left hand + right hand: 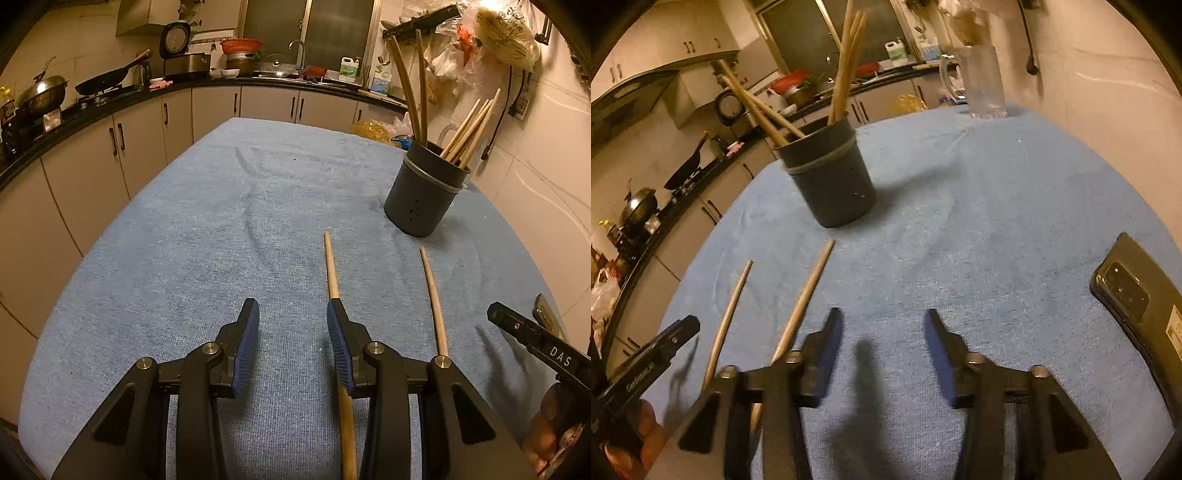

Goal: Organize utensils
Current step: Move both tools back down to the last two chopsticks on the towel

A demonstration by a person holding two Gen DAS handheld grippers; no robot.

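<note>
Two chopsticks [435, 302] lie on the blue table [221, 221], near the dark holder [424, 192]. Both the left gripper [291, 343] and right gripper [882, 350] hang released, grasping nothing. Pickup seems next: each must center over a stick.

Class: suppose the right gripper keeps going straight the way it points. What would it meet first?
Most likely the bare blue cloth: nothing lies between the right gripper fingers. The chopsticks lie left of that line, the phone right.

Two chopsticks [331, 264] on blue cloth [207, 221]; dark holder [421, 199] beyond.
</note>
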